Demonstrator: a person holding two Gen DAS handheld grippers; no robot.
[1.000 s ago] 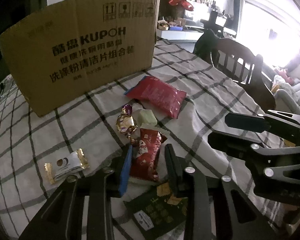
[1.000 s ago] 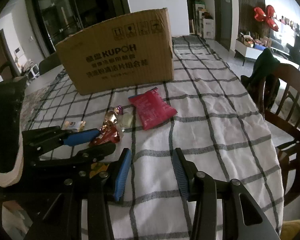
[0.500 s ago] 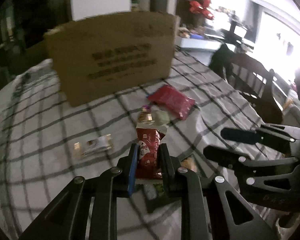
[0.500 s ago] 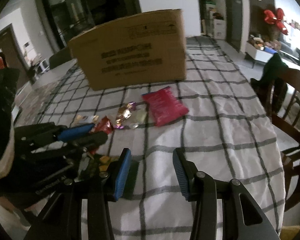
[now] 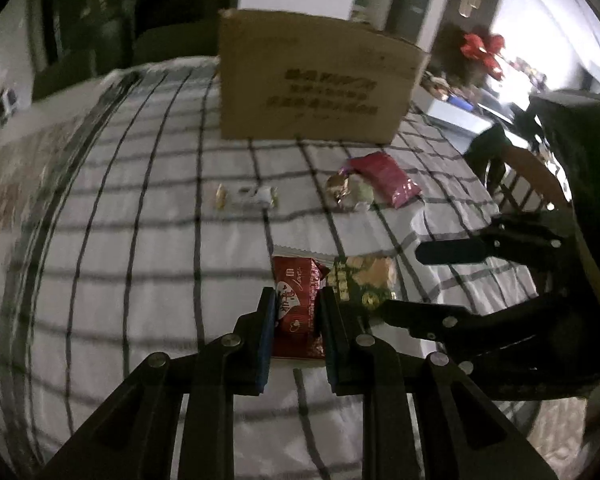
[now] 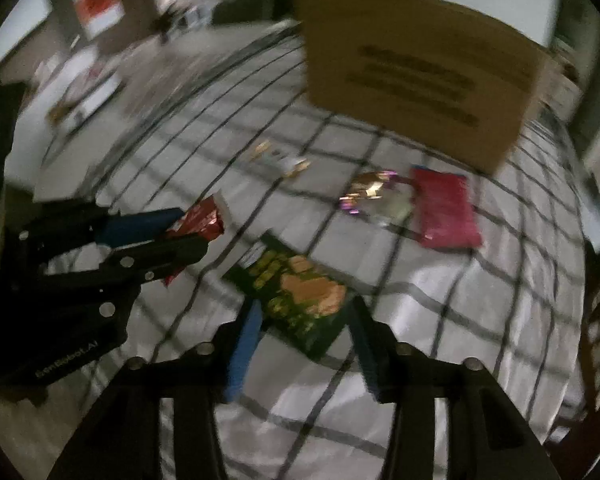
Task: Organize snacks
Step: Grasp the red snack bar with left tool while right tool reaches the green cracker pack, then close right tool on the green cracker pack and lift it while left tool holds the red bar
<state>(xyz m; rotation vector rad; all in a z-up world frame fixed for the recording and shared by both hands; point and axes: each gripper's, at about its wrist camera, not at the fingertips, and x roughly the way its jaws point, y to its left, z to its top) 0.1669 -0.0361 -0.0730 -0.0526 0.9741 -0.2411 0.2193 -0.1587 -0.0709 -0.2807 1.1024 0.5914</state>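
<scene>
Lying flat on the checked surface (image 6: 440,320), green snack packet (image 6: 300,296) sits between the spread fingers of the right claw (image 6: 302,344), which have just been opening; long axis runs diagonally across them. Left claw (image 5: 296,320) pinches the red snack packet (image 5: 298,300), just beside. Cardboard box (image 5: 316,80) stands well beyond.

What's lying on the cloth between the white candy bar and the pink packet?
In the left wrist view, a gold foil candy and a pale wrapped sweet lie between the white candy bar and the pink packet.

Snacks (image 5: 376,178) on tablecloth (image 5: 140,240), before box (image 5: 316,80)
</scene>
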